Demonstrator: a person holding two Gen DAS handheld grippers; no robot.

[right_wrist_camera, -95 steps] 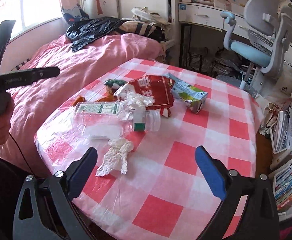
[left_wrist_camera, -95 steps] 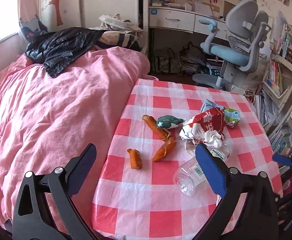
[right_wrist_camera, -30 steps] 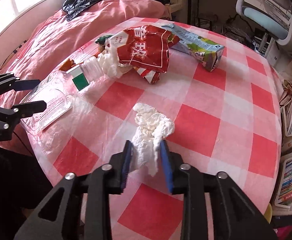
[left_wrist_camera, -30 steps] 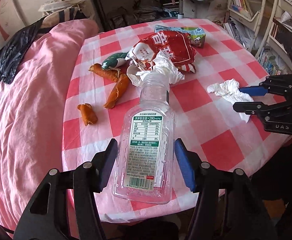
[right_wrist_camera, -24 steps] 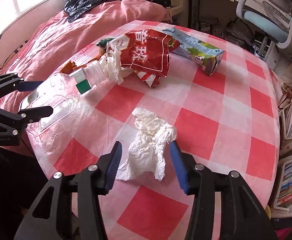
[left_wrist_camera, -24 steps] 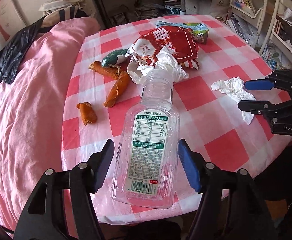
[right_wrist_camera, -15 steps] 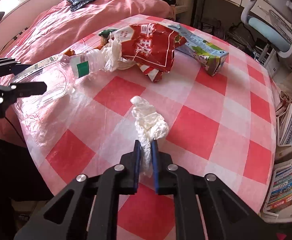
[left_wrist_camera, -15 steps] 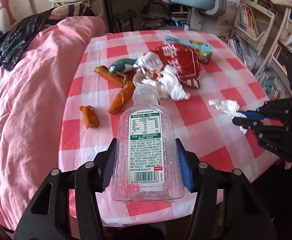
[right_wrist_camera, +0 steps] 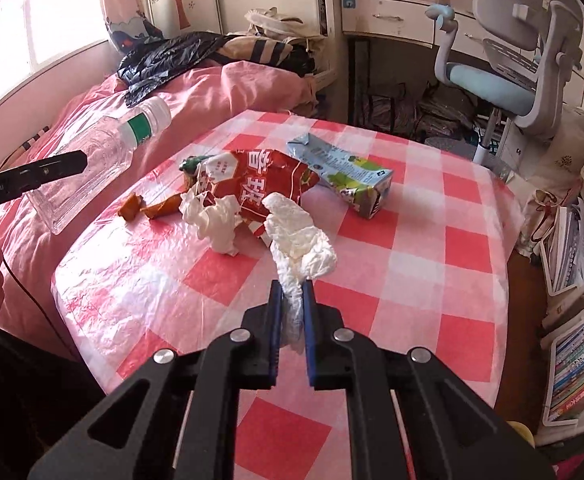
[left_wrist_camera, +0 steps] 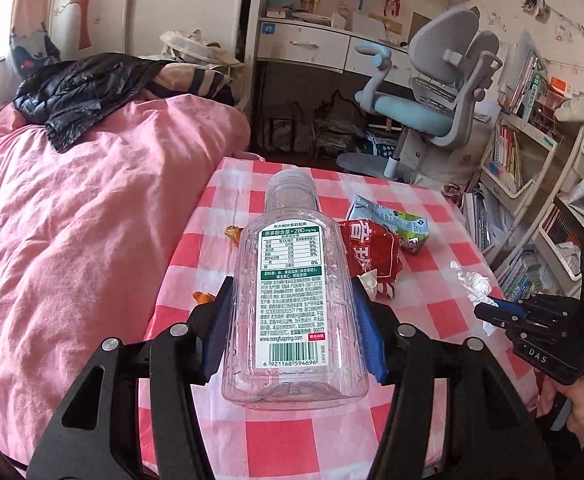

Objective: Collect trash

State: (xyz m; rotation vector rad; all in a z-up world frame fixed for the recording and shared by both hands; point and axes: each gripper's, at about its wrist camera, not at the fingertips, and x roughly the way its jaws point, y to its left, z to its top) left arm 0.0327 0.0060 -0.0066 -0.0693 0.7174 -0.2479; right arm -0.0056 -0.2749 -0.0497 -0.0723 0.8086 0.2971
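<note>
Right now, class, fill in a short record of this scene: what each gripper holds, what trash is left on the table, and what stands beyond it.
left gripper: shut on the clear plastic bottle, lifted off the table
right gripper: shut on a crumpled white tissue
table: red-and-white checked cloth
trash left on table: red snack bag, drink carton, second white tissue, orange peel scraps
beyond the table: pink bed, desk chair
</note>
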